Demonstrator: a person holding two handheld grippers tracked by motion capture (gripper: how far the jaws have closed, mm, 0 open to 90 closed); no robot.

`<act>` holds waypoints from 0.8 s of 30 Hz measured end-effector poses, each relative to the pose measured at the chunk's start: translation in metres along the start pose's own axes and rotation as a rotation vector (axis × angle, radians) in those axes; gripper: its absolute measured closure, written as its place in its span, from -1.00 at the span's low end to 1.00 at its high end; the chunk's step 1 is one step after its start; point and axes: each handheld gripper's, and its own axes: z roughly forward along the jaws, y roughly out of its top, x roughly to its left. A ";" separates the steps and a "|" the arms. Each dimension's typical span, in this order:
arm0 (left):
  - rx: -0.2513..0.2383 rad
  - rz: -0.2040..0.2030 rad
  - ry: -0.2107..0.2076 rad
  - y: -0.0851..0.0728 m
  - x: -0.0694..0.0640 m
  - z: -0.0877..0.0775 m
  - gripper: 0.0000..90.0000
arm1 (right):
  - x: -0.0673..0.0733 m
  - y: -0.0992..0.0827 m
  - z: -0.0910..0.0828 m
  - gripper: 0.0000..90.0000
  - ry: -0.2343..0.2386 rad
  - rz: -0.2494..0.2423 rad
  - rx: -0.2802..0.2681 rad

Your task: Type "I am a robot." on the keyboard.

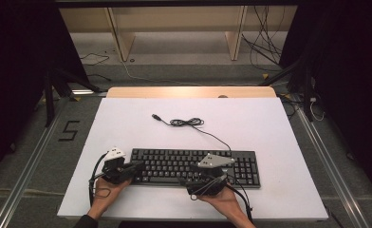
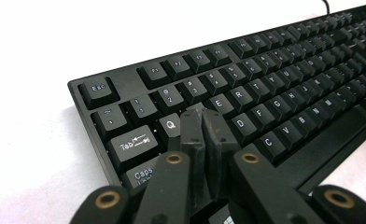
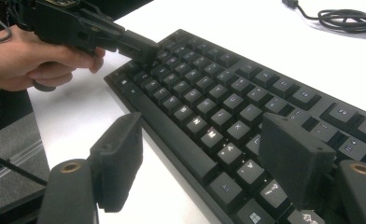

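White table (image 1: 127,123) carries my black keyboard (image 1: 193,166); from above its coiled cable (image 1: 186,122) shows. Close up, my left tongs (image 2: 202,116) press shut on the letter keys and my right tongs (image 3: 209,168) gape wide.

White table top (image 1: 127,123); wooden shelf legs (image 1: 120,40) behind; loose cables on floor (image 1: 265,42); "5" floor marking (image 1: 69,130).

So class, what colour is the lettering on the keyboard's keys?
White on black keys of the keyboard, clearest in the left gripper view.

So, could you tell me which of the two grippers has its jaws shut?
The left gripper: its jaws are pressed together over the keyboard's W key area, while the right gripper stands wide open.
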 end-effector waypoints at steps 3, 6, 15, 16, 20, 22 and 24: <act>-0.011 -0.002 -0.008 0.000 0.000 -0.001 0.86 | 0.000 0.000 0.000 -0.30 0.001 -0.003 0.002; -0.027 -0.001 -0.024 0.001 -0.002 -0.004 0.80 | 0.000 -0.001 0.001 -0.30 0.000 -0.001 0.006; -0.046 0.001 -0.049 0.001 -0.006 -0.007 0.65 | 0.000 -0.002 0.004 -0.29 0.002 -0.001 0.011; -0.047 0.002 -0.055 0.001 -0.007 -0.008 0.62 | 0.000 -0.002 0.005 -0.29 0.002 -0.003 0.011; -0.054 0.000 -0.062 0.001 -0.008 -0.009 0.56 | 0.001 -0.002 0.006 -0.29 0.003 -0.002 0.014; -0.055 -0.001 -0.068 0.001 -0.008 -0.010 0.52 | 0.001 -0.002 0.007 -0.29 0.004 -0.001 0.014; -0.057 -0.001 -0.072 0.001 -0.008 -0.011 0.48 | 0.001 -0.002 0.008 -0.28 0.006 -0.002 0.015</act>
